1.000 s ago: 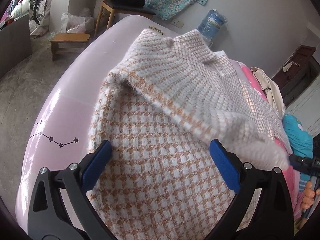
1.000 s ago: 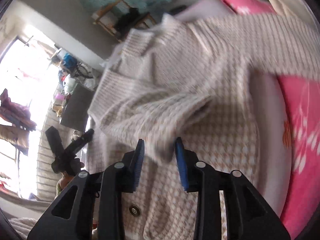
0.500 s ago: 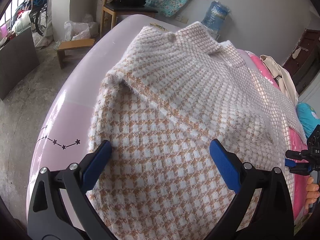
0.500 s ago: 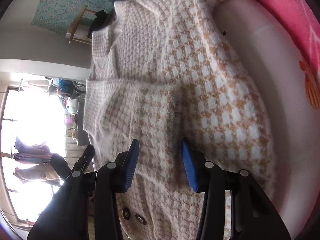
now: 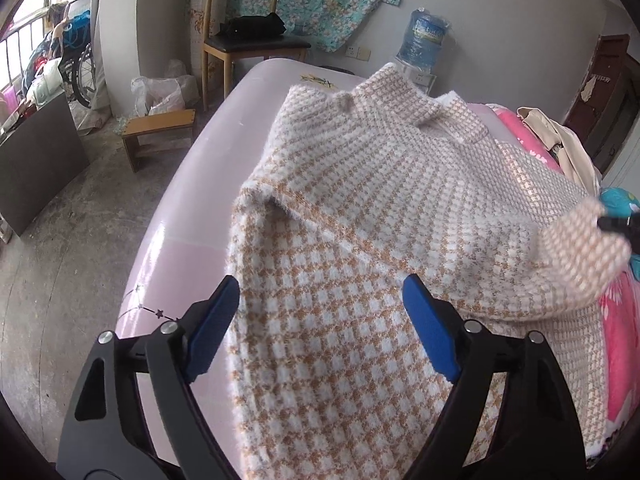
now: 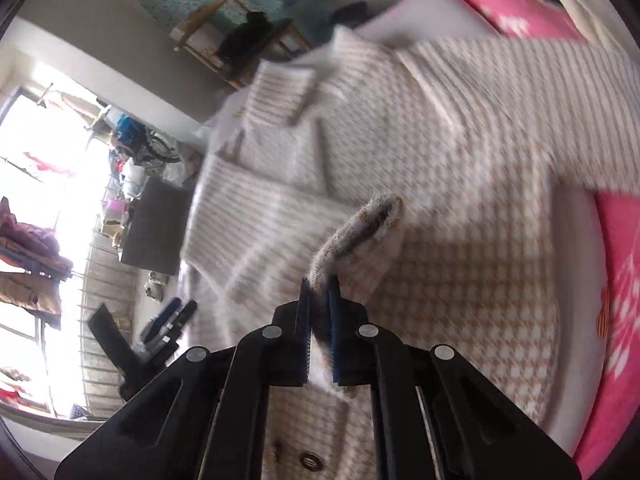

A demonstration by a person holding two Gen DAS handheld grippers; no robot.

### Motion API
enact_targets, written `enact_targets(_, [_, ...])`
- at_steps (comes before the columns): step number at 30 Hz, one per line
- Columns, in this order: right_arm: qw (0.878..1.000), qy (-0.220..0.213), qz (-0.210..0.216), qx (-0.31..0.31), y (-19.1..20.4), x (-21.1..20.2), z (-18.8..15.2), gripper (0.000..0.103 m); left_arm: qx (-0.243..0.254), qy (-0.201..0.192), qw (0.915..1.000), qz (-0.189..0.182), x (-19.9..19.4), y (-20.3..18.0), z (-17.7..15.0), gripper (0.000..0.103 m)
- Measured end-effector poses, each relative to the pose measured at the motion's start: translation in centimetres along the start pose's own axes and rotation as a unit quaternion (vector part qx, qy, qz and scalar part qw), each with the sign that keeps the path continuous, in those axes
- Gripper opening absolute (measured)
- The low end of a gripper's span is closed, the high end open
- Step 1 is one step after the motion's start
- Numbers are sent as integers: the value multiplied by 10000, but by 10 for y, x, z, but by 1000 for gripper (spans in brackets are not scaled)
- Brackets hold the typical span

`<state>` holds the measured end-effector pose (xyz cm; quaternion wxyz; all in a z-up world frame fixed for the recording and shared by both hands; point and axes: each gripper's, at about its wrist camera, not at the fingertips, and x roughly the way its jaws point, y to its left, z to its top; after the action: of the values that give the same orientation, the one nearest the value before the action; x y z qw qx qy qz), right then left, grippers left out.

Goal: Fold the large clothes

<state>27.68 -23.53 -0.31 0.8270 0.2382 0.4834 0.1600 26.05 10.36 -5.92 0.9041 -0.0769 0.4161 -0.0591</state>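
A fuzzy white-and-tan houndstooth cardigan (image 5: 360,240) lies spread on a pale pink bed (image 5: 192,208), collar toward the far end. My left gripper (image 5: 320,320) is open and empty, hovering over the cardigan's lower body. My right gripper (image 6: 319,300) is shut on the sleeve cuff (image 6: 360,228) and holds it lifted above the cardigan (image 6: 460,140). In the left wrist view the raised sleeve (image 5: 580,248) hangs at the right, with the right gripper's tip (image 5: 618,222) at its end. The left gripper also shows in the right wrist view (image 6: 160,328).
A pink patterned blanket (image 5: 620,340) lies along the bed's right side with a beige garment (image 5: 560,140). A wooden chair (image 5: 248,40), a small stool (image 5: 160,128) and a water bottle (image 5: 424,40) stand on the concrete floor beyond the bed.
My right gripper has shut on the sleeve cuff and lifted it off the cardigan. The left gripper has stayed open over the lower body.
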Motion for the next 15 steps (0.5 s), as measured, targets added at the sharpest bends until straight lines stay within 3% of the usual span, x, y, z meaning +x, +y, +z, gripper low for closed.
enact_targets(5, [9880,-182,659,-1388,170,5,73,8,-354,24,9994,37,-7,21,0,61])
enact_targets(7, [9717,-217,1139,-2059,253,3,83,7,-577,44,9983,87,-10,32,0,57])
enact_targets(10, [9353,-382,1776,-3038,360,-11,79,7,-812,15,9965,189,-15,46,1,55])
enact_targets(13, [9107,-659,1909,-3604,405,-26,70,7,-963,-17,9950,261,-15,57,4,54])
enact_targets(15, [9128,-724,1824,-3583,394,-24,78,7,-1017,10,9944,284,-12,61,7,53])
